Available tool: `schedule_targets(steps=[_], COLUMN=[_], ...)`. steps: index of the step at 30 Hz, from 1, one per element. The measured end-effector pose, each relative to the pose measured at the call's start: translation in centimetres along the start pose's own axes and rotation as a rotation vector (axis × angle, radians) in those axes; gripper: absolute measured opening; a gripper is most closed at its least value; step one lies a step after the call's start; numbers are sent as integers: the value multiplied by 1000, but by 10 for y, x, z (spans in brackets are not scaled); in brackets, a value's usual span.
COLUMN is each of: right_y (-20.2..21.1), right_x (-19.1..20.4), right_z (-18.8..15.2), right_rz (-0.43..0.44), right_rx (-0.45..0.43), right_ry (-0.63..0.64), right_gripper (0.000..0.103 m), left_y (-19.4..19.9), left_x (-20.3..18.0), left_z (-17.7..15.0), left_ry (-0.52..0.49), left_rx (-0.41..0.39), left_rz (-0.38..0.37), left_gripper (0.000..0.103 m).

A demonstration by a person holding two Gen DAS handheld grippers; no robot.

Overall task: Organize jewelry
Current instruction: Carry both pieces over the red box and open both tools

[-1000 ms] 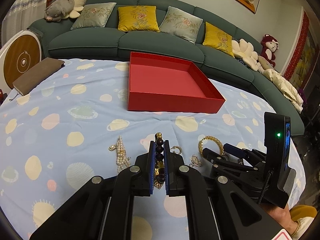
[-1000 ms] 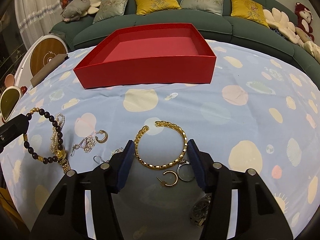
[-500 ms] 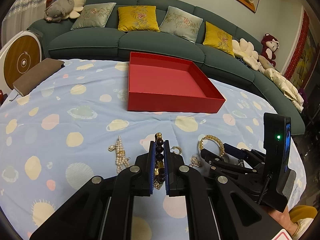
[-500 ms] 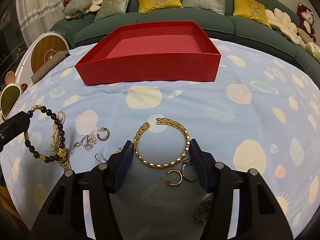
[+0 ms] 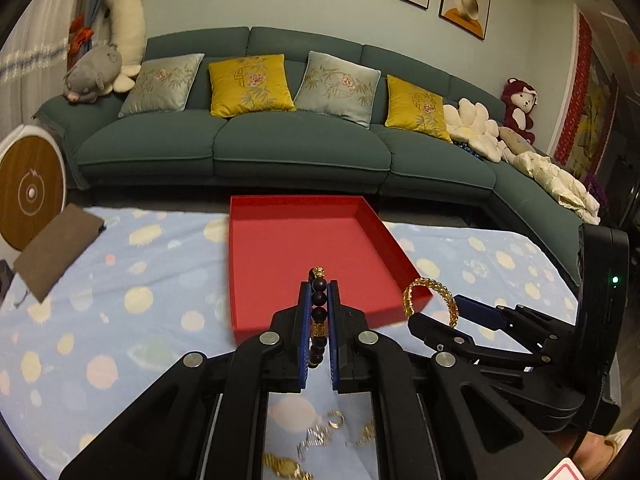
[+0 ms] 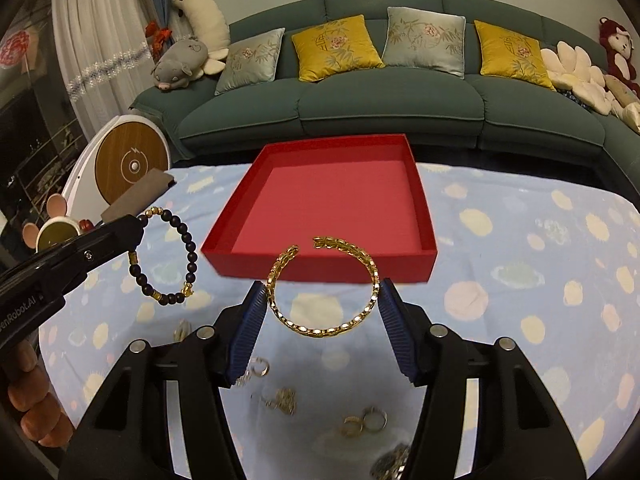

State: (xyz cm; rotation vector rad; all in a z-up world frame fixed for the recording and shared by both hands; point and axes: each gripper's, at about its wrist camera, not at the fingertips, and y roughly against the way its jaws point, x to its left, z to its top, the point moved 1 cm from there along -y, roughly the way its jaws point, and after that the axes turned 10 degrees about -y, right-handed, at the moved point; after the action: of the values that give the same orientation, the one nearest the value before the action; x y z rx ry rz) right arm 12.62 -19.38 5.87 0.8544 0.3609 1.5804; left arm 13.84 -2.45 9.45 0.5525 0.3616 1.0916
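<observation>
While the left claw [image 5: 319,312] clamps a bead bracelet [image 6: 168,258], the right claw [image 6: 322,316] clamps a gold bangle [image 6: 324,288] near a red box [image 6: 336,208].

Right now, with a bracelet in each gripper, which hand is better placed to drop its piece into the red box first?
Left, narrowly. The left gripper, shut on the beaded bracelet, appears already over the red box. The right gripper holds the gold bangle short of the box's near wall.

Both wrist views face the red tray [image 5: 280,248] and sofa [image 6: 384,104].
</observation>
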Motion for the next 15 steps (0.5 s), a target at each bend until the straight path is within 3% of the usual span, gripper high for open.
schedule_targets(steps=[7, 15], right_y=[-63, -146], right_x=[-19, -30], right_z=[73, 123], right_rz=[-34, -68], right_rx=[-18, 32], right_ry=[-11, -6], right_gripper=[56, 56], left_y=[-90, -184], left_x=[26, 58], left_z=[51, 75], left_ry=[10, 36], left_rx=[56, 126], left_rz=[17, 55], left_gripper=[5, 5])
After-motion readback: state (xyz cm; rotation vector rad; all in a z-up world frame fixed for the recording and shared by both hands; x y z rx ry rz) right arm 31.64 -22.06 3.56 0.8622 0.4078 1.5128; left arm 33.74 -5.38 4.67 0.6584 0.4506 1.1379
